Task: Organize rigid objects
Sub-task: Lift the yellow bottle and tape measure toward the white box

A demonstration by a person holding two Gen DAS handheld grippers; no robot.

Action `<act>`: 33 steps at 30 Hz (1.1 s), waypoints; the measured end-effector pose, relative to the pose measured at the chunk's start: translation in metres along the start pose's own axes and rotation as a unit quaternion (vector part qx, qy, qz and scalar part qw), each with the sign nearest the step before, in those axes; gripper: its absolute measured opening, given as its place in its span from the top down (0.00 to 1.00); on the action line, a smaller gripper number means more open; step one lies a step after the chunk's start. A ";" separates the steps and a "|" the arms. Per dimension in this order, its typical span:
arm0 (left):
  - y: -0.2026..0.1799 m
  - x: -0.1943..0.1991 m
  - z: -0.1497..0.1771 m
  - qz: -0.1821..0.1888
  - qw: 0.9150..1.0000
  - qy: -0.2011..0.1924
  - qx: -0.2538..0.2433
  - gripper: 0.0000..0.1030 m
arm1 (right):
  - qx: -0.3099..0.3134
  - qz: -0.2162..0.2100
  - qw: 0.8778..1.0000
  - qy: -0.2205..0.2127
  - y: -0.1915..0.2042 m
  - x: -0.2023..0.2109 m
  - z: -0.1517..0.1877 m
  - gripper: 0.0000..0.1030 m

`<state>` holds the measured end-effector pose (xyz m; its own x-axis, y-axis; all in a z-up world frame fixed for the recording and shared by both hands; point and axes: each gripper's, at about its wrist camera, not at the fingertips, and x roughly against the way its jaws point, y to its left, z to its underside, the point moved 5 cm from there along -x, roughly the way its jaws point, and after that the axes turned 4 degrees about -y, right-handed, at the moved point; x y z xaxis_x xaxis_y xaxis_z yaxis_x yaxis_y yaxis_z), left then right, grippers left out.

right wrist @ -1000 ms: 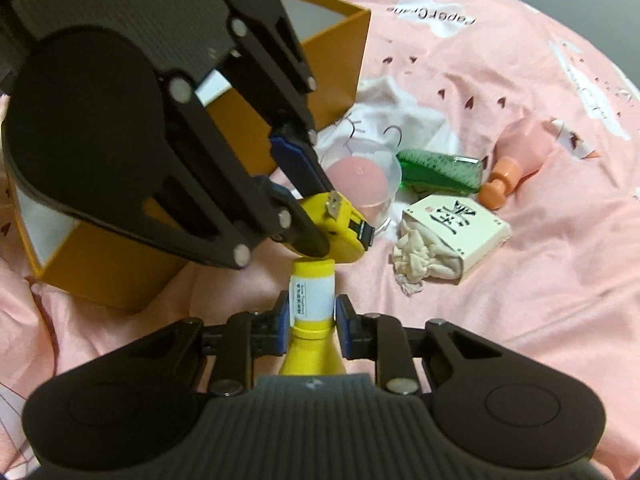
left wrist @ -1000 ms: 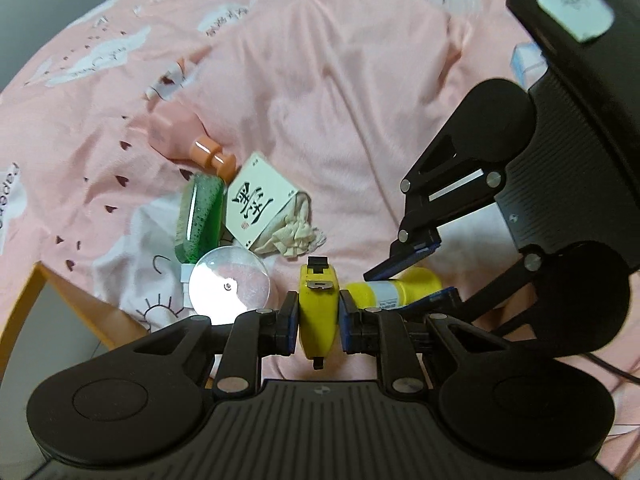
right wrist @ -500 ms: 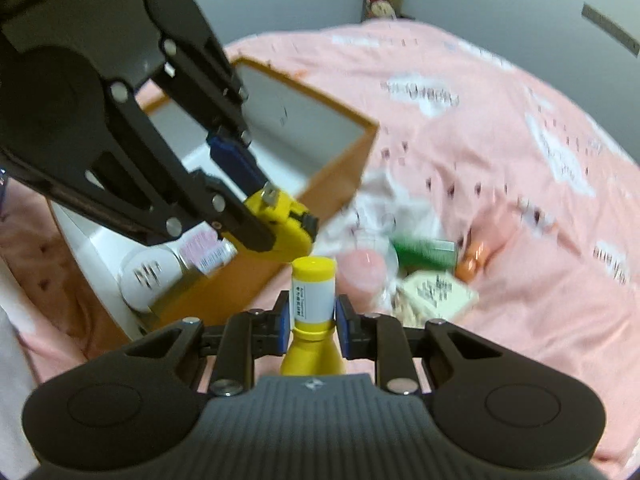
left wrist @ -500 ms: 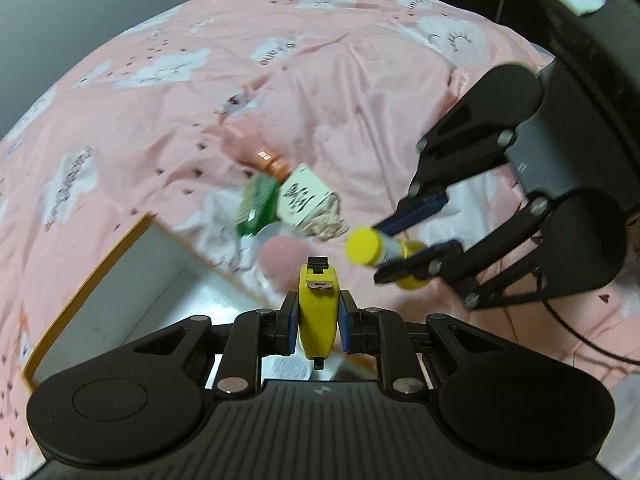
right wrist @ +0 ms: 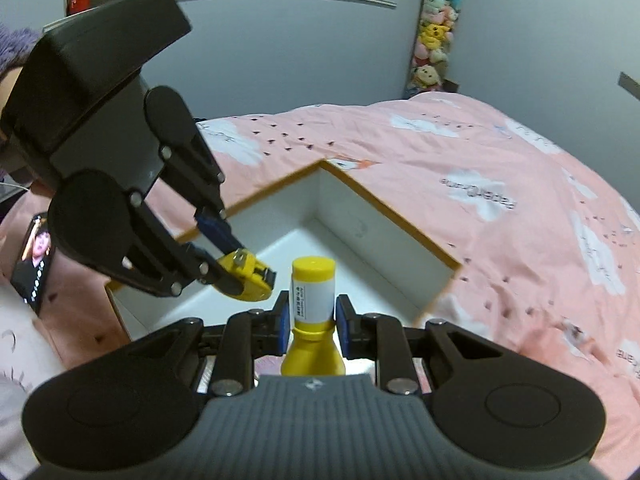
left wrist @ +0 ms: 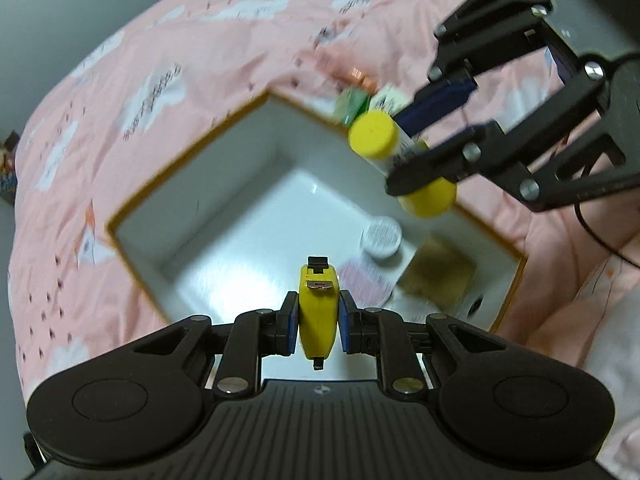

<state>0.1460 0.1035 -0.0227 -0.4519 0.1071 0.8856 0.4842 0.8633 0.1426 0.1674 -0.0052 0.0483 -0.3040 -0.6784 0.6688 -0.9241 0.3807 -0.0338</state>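
Note:
My left gripper [left wrist: 318, 330] is shut on a yellow tape measure [left wrist: 318, 320] and hangs over the open orange-rimmed box [left wrist: 192, 160] with white walls. My right gripper [right wrist: 310, 314] is shut on the neck of a yellow bottle [right wrist: 313, 280] with a yellow cap and white label, above the same box [right wrist: 384, 204]. In the left wrist view the right gripper [left wrist: 436, 132] holds the bottle [left wrist: 376, 138] over the box's far right rim. In the right wrist view the left gripper [right wrist: 230, 250] carries the tape measure [right wrist: 246, 278] just left of the bottle.
Inside the box lie a white-capped jar [left wrist: 381, 237], a pink-labelled item [left wrist: 366, 282] and a gold packet [left wrist: 438, 276]. Beyond the far rim, on the pink bedspread [left wrist: 200, 40], are a green case [left wrist: 352, 106] and a white card box [left wrist: 390, 100]. A phone [right wrist: 34, 258] lies at left.
Both grippers rose and swung from the pile of objects on the bedspread to above the open box, each keeping its object. The box now fills the middle of both views.

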 end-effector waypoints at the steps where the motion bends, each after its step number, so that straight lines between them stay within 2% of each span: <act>1: 0.004 -0.003 0.006 0.001 1.000 0.007 0.003 0.79 | -0.003 -0.003 1.000 0.002 0.003 -0.006 -0.002 0.79; 9: 0.014 -0.031 0.046 0.037 0.996 0.076 -0.027 0.79 | -0.040 -0.034 0.998 0.032 0.020 -0.067 -0.004 0.79; 15: -0.001 -0.043 0.053 0.075 0.989 0.100 -0.080 0.79 | -0.067 -0.056 0.995 0.053 0.027 -0.094 0.002 0.79; 18: -0.007 -0.048 0.055 0.077 0.984 0.118 -0.112 0.79 | -0.068 -0.061 0.994 0.059 0.032 -0.101 0.005 0.79; 23: -0.006 -0.039 0.051 0.131 0.978 0.127 -0.099 0.79 | -0.075 -0.068 0.993 0.067 0.031 -0.106 0.010 0.79; 27: -0.017 -0.042 0.060 0.142 0.968 0.159 -0.130 0.79 | -0.075 -0.070 0.992 0.070 0.031 -0.107 0.012 0.79; 30: -0.017 -0.043 0.059 0.152 0.966 0.165 -0.132 0.79 | -0.075 -0.071 0.992 0.073 0.030 -0.110 0.012 0.79; 33: -0.011 -0.046 0.052 0.171 0.966 0.160 -0.110 0.79 | -0.078 -0.078 0.991 0.075 0.031 -0.114 0.012 0.79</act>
<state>0.1224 0.1146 -0.0876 0.0011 0.1784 0.9840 0.7280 0.6744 -0.1231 0.1703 0.0761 -0.0380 -0.1123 -0.6396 0.7604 -0.9063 0.3797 0.1855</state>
